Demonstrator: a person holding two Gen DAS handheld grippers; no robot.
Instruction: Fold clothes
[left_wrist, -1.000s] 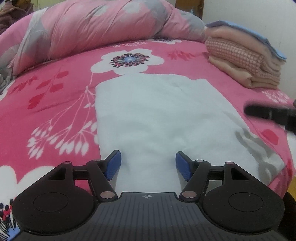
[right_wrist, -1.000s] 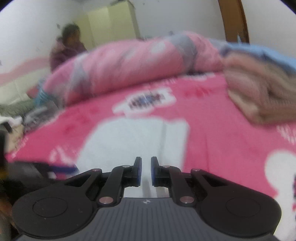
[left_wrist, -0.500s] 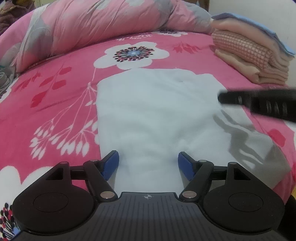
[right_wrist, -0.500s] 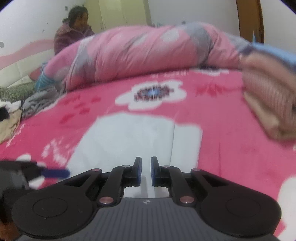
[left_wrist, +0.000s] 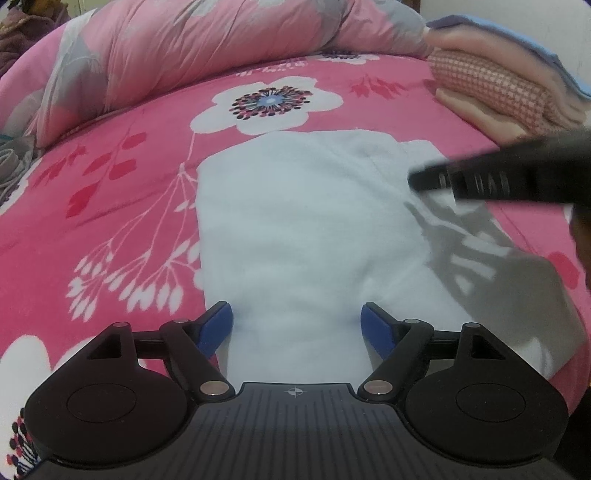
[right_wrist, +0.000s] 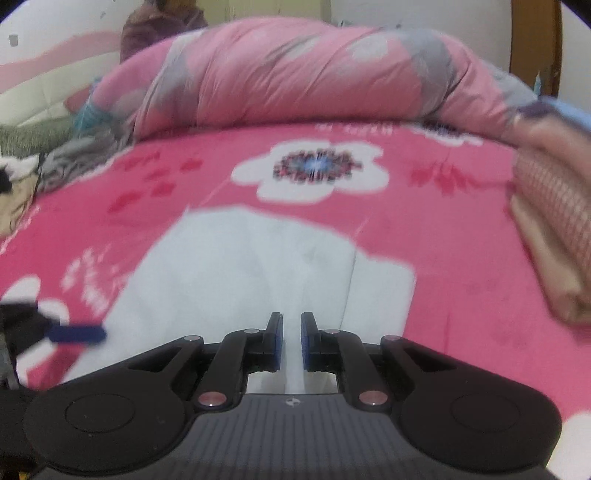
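A pink floral bedspread (left_wrist: 129, 206) covered the bed and carried everything else. Along its far edge lay a rolled pink-and-grey quilt (left_wrist: 192, 48), stretching nearly from one side to the other. At the far right corner sat a stack of folded clothes (left_wrist: 495, 92), peach and checked pink with a blue layer on top.

The white garment (left_wrist: 295, 229) lay flat on the middle of the bedspread, already folded into a long rectangle, its near end reaching toward the near edge and its far end stopping just short of a large white printed flower (left_wrist: 271, 103). A lengthwise seam or fold line showed along its right part in the right wrist view, where the white garment (right_wrist: 236, 280) looked blurred.

The left gripper (left_wrist: 296, 325) stood over the near end of the garment with its jaws spread wide and nothing between its blue pads (left_wrist: 216, 326); whether the pads touched the cloth could not be told. The right gripper (right_wrist: 291, 341) had its jaws drawn almost together, only a narrow gap left between them, and no cloth could be seen caught there. From the left wrist view it appeared as a blurred dark bar over the garment's right side, casting a grey shadow on the cloth.

A person in dark purple clothing (right_wrist: 159, 29) sat beyond the far left corner of the bed.
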